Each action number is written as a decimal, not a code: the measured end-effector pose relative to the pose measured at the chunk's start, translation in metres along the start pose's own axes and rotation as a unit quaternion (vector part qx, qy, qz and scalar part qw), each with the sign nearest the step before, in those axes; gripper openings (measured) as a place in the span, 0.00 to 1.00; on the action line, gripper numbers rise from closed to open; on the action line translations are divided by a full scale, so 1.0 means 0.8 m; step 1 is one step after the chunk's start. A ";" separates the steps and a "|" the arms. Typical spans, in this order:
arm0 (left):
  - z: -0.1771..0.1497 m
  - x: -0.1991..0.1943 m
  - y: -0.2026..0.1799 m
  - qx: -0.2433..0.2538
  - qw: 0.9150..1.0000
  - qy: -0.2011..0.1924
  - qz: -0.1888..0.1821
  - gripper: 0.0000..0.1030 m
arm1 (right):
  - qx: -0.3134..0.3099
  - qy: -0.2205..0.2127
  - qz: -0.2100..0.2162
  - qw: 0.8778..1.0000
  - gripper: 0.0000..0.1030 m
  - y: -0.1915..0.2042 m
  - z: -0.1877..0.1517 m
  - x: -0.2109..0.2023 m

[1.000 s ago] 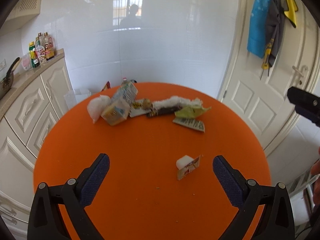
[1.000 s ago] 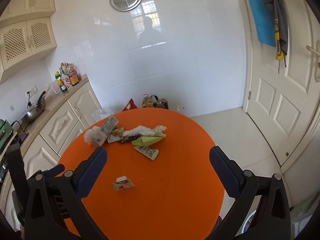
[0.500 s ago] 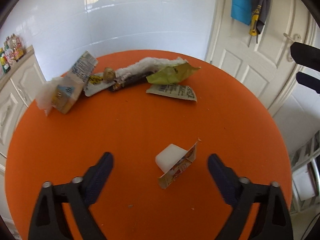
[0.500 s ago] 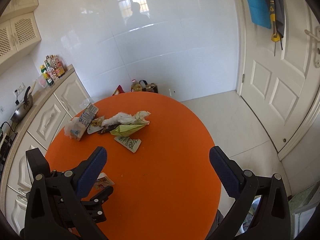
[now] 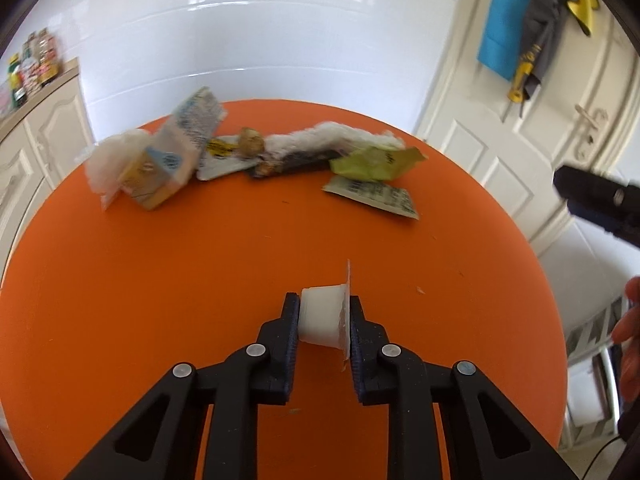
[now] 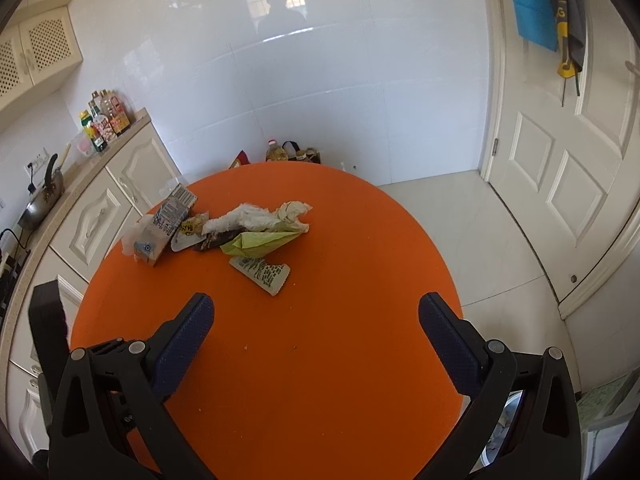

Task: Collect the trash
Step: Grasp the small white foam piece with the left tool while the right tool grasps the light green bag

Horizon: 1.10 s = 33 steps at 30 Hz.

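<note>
My left gripper (image 5: 324, 320) is shut on a small white plastic cup with a peeled foil lid (image 5: 323, 316), held just above the round orange table (image 5: 200, 272). More trash lies at the table's far side: a crushed milk carton (image 5: 172, 160) (image 6: 166, 228), crumpled white tissue (image 5: 332, 138) (image 6: 256, 218), a green wrapper (image 5: 372, 162) (image 6: 260, 242) and a flat printed packet (image 5: 376, 196) (image 6: 264, 272). My right gripper (image 6: 316, 340) is open and empty above the table's near right part. One of its fingers (image 5: 592, 200) shows in the left wrist view.
Cream kitchen cabinets (image 6: 100, 216) with bottles (image 6: 102, 122) and a pan (image 6: 44, 196) stand left of the table. A white door (image 6: 572, 160) is at the right. Bottles and bags (image 6: 292, 154) sit on the floor behind the table.
My left gripper came down over the small white cup and closed on it. The right gripper moved lower and nearer the table, still open.
</note>
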State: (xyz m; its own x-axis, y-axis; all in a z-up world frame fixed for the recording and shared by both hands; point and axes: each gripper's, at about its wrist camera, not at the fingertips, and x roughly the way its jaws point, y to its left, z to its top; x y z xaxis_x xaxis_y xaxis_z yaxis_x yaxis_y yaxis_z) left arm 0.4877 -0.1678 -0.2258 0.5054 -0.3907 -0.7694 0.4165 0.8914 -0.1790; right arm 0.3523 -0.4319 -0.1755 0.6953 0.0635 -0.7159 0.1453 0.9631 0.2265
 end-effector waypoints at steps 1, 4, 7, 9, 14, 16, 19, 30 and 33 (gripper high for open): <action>0.003 -0.001 0.006 -0.005 1.000 -0.003 0.002 0.17 | -0.002 0.003 0.002 1.000 1.00 0.001 0.001 0.004; 0.011 -0.005 0.021 -0.015 1.000 -0.014 0.012 0.17 | -0.009 0.010 0.005 1.000 1.00 0.010 0.006 0.020; 0.020 -0.011 0.037 -0.026 0.999 -0.023 0.023 0.17 | -0.019 0.013 0.009 1.000 1.00 0.019 0.017 0.038; 0.022 -0.019 0.043 -0.032 0.999 -0.028 0.031 0.17 | -0.027 0.018 0.011 0.999 1.00 0.026 0.025 0.052; 0.025 -0.027 0.057 -0.048 0.997 -0.035 0.039 0.17 | -0.035 0.046 0.016 0.998 1.00 0.038 0.030 0.097; 0.028 -0.027 0.064 -0.053 0.997 -0.035 0.039 0.17 | -0.028 0.054 0.023 0.998 1.00 0.039 0.031 0.115; 0.028 -0.032 0.072 -0.059 0.997 -0.034 0.039 0.17 | -0.022 0.058 0.035 0.997 1.00 0.047 0.034 0.134; 0.011 -0.052 0.063 -0.067 0.996 -0.032 0.043 0.17 | 0.024 0.057 0.068 0.996 0.67 0.056 0.039 0.176; 0.009 -0.050 0.059 -0.065 0.997 -0.031 0.041 0.17 | 0.034 0.058 0.087 0.994 0.50 0.052 0.037 0.176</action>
State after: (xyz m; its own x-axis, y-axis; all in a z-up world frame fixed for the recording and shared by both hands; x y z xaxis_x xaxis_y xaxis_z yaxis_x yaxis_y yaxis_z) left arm 0.4929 -0.1116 -0.1989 0.5817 -0.3251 -0.7456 0.2718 0.9417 -0.1985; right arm 0.4774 -0.3905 -0.2472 0.6296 0.2604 -0.7320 0.0808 0.9151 0.3950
